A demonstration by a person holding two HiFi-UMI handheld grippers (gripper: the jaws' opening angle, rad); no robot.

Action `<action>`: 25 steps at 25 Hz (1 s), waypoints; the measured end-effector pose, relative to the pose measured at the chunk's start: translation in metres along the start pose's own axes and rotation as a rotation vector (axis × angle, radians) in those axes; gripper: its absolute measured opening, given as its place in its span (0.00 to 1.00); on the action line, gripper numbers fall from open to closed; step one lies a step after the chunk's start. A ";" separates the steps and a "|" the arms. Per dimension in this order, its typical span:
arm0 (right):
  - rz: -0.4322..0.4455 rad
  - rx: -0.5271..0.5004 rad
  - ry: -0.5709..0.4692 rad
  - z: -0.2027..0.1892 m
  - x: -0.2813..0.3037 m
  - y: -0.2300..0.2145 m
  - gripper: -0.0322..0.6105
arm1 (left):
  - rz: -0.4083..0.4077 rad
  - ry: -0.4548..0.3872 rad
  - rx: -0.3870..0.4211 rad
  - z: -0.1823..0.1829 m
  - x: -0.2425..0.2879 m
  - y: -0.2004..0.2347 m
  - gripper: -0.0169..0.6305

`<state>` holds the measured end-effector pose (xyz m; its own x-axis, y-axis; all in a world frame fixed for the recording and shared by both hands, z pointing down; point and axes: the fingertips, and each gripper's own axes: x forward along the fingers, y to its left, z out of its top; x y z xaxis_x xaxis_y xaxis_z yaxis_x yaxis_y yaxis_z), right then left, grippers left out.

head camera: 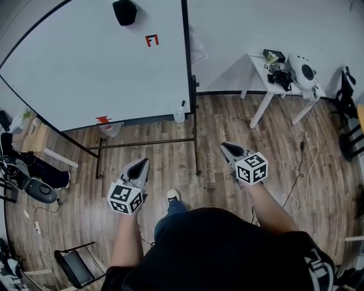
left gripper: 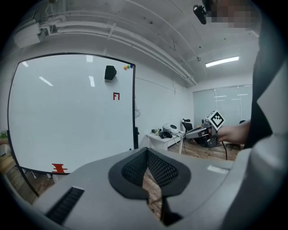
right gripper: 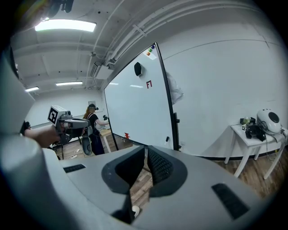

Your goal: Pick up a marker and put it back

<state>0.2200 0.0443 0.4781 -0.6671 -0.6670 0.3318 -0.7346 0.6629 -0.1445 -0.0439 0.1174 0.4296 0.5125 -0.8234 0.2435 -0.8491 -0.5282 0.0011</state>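
A big whiteboard (head camera: 96,62) on a black stand is in front of me. At its lower right corner a small dark stick, maybe a marker (head camera: 182,104), pokes from a pale cup (head camera: 179,116); it is too small to be sure. A black eraser (head camera: 124,12) and a red mark (head camera: 151,40) are high on the board. My left gripper (head camera: 140,163) is held over the floor short of the stand, shut and holding nothing. My right gripper (head camera: 226,146) is level with it on the right, also shut and holding nothing. Their own views show the left gripper's (left gripper: 146,151) and the right gripper's (right gripper: 146,148) jaws closed.
The stand's legs and crossbar (head camera: 148,143) spread over the wood floor between me and the board. A white table (head camera: 259,65) with gear stands at the right wall. A person (right gripper: 92,119) is at the left, a folding chair (head camera: 77,266) and cables (head camera: 304,170) on the floor.
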 end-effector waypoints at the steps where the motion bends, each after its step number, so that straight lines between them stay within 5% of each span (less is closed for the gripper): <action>1: -0.001 0.002 0.002 0.001 0.004 0.000 0.08 | -0.003 0.003 -0.003 -0.001 0.002 0.004 0.05; 25: -0.043 0.043 0.034 0.025 0.113 -0.030 0.08 | -0.075 0.042 -0.028 -0.006 0.072 0.108 0.05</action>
<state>0.1628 -0.0596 0.4964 -0.6312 -0.6819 0.3698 -0.7673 0.6185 -0.1692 -0.0992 0.0024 0.4528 0.5691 -0.7722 0.2825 -0.8124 -0.5811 0.0479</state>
